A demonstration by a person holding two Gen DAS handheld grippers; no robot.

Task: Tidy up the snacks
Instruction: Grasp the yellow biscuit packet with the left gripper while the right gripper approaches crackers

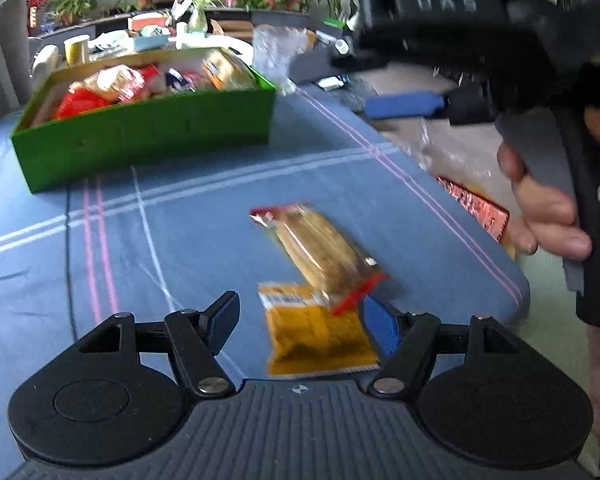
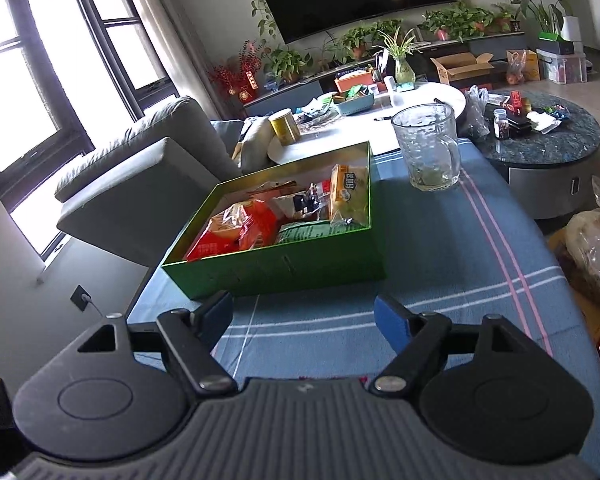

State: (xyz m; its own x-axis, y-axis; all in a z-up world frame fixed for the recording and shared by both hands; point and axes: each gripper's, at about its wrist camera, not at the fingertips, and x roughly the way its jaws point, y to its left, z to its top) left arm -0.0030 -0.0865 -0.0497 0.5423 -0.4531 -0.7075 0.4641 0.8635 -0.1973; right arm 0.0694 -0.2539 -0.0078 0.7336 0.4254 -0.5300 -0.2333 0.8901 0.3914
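Note:
A green box holding several snack packets stands at the far left of the blue striped tablecloth. Nearer lie a clear packet of biscuit sticks with red ends and a yellow packet, overlapping at one corner. My left gripper is open over the yellow packet, which sits between the fingers, close to the right one, with no pad pressing on it. In the right wrist view my right gripper is open and empty, just short of the green box. Its blue finger shows in the left wrist view.
A glass mug stands behind the box. A person's hand grips the right tool. A red packet and a plastic bag lie past the table's right edge. A grey sofa is to the left, a white round table behind.

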